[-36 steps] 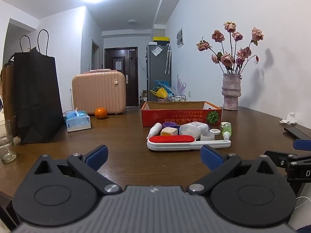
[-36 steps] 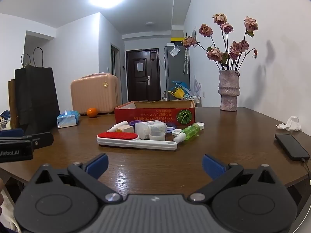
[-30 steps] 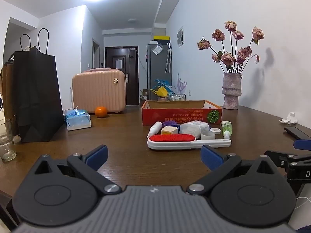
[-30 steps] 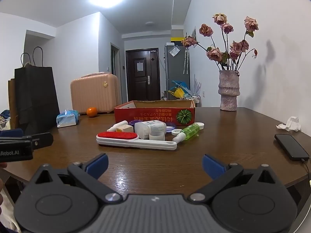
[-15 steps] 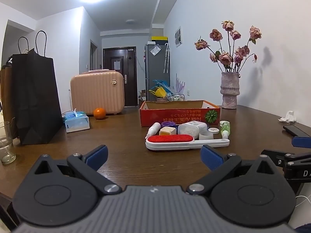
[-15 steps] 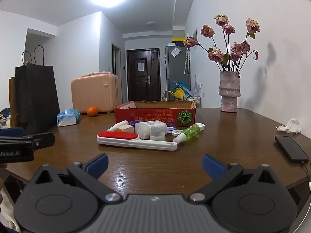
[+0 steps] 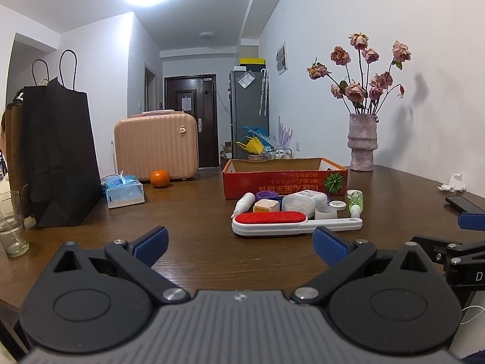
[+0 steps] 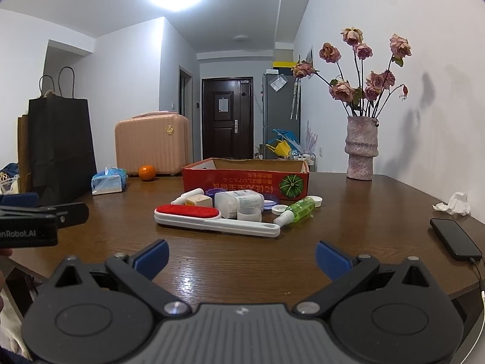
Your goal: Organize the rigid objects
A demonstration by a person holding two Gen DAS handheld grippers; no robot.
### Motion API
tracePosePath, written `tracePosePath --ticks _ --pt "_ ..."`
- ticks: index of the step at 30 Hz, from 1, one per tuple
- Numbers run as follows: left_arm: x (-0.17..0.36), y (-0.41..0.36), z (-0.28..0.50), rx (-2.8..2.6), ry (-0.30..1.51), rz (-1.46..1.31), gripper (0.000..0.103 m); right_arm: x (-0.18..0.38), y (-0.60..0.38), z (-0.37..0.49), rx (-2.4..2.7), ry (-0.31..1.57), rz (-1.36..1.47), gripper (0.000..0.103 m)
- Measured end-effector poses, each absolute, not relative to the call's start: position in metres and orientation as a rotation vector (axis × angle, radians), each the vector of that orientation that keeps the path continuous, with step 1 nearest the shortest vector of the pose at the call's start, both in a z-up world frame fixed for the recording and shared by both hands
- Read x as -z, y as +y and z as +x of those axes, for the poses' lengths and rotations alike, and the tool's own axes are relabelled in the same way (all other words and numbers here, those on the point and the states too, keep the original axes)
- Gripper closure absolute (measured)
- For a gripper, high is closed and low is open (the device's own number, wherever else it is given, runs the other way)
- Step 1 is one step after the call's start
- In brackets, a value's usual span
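A red cardboard box [image 7: 285,179] [image 8: 245,179] stands open-topped in the middle of the brown table. In front of it lies a cluster of small items: a white lint brush with a red pad [image 7: 295,223] [image 8: 212,218], a white jar [image 7: 304,201] [image 8: 238,201], a green spray bottle [image 7: 354,201] [image 8: 298,209], a white tube [image 7: 244,201], a small beige box [image 7: 266,205] and round lids [image 8: 280,209]. My left gripper [image 7: 239,244] is open near the table's front edge, nothing between its fingers. My right gripper [image 8: 241,256] is open too, short of the brush.
A black paper bag [image 7: 57,157], a glass [image 7: 12,224], a tissue pack [image 7: 124,189], an orange [image 7: 159,178] and a pink suitcase [image 7: 156,148] stand at the left and back. A vase of dried roses [image 8: 360,151], crumpled tissue [image 8: 453,203] and a phone [image 8: 454,238] are on the right.
Both views shifted only slightly; the grippers drifted a little and stay open. Nothing on the table moved.
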State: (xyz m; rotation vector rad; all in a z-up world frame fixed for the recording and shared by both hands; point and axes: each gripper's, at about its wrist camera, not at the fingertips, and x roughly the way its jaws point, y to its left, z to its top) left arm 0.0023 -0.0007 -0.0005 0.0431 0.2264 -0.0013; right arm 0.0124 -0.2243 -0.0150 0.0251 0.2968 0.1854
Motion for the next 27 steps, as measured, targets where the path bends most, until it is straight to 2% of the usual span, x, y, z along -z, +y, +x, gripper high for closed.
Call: tracePosePath --ticks 27 --pt "0.0005 -0.0015 -0.0001 0.001 0.226 0.05 0.0 0.014 -0.2214 0.0097 -0.193 0.292 0.018 0.0"
